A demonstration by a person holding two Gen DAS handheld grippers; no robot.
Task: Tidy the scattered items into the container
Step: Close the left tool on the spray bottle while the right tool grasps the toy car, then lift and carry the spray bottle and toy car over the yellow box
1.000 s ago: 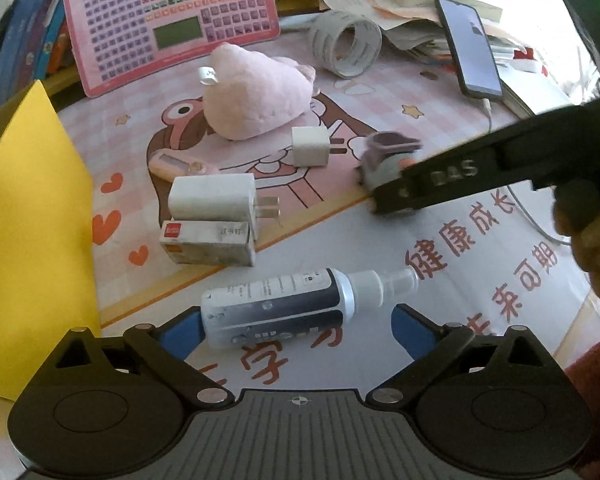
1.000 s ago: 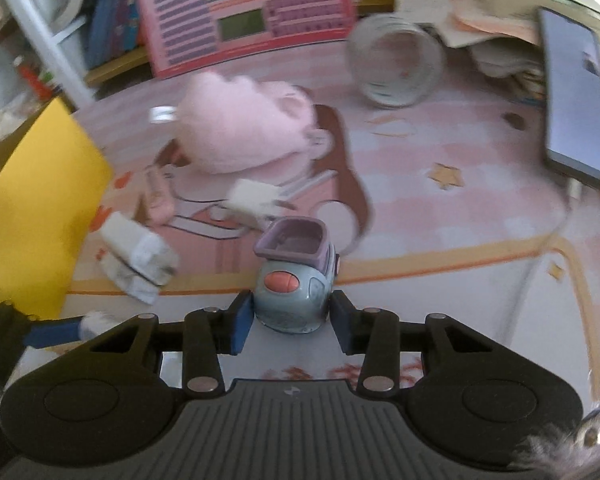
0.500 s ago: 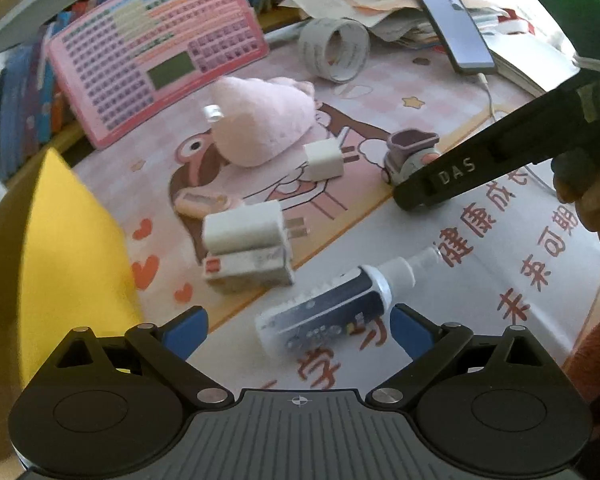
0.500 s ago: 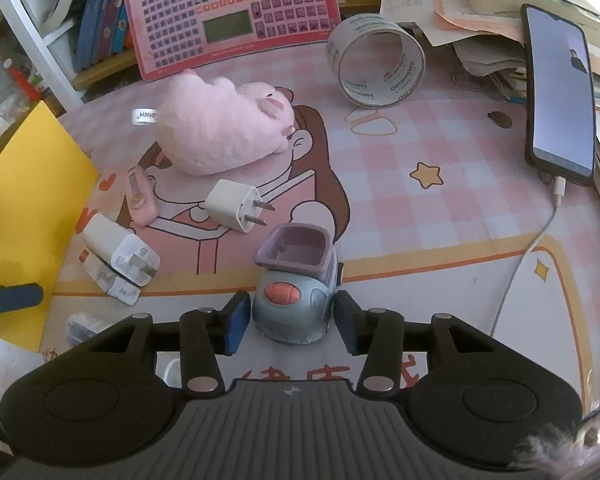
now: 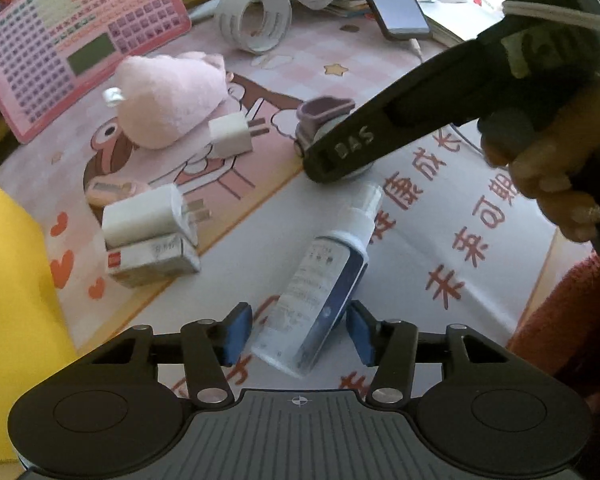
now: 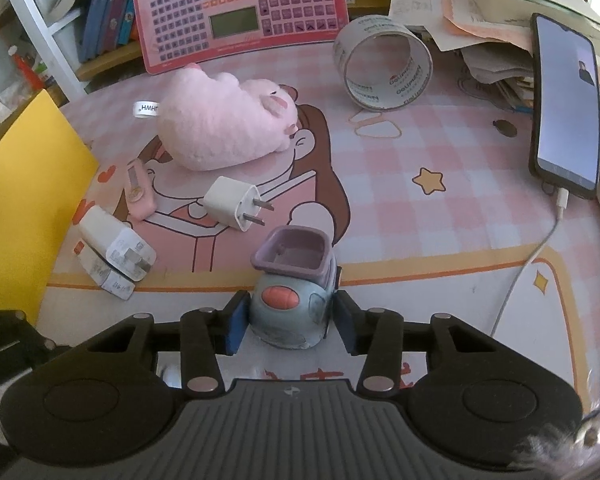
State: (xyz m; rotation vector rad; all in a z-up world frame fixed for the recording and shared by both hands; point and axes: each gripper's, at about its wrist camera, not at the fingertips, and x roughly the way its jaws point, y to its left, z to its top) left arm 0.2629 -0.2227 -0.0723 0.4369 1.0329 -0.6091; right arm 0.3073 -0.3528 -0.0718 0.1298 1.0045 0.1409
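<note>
The left tongs (image 5: 296, 334) are seen low over the near part of the table (image 5: 420, 240), their blue pads set either side of the base of a spray bottle (image 5: 324, 284) that lies tilted on the white part of the mat, its nozzle pointing far and right; the right pad appears to touch the bottle, while a narrow gap shows at the left pad, so a firm clamp cannot be confirmed. The right tongs (image 6: 290, 322) are placed around a small blue-grey toy car (image 6: 292, 304) with a purple top, both pads close against its sides, though contact is hard to judge. A yellow container (image 6: 24, 200) is seen at the left edge of the table. Between it and the car, a large white charger (image 6: 116, 246) is stacked on a small white box (image 6: 108, 280), with a pink flat item (image 6: 138, 192) just beyond. A smaller white plug (image 6: 234, 202) lies near the middle, and a pink plush toy (image 6: 224, 124) rests farther back. A roll of tape (image 6: 382, 64) stands on edge at the far right, and a phone (image 6: 566, 108) lies at the right edge, its cable attached. A pink toy keyboard (image 6: 236, 8) leans at the far side.
</note>
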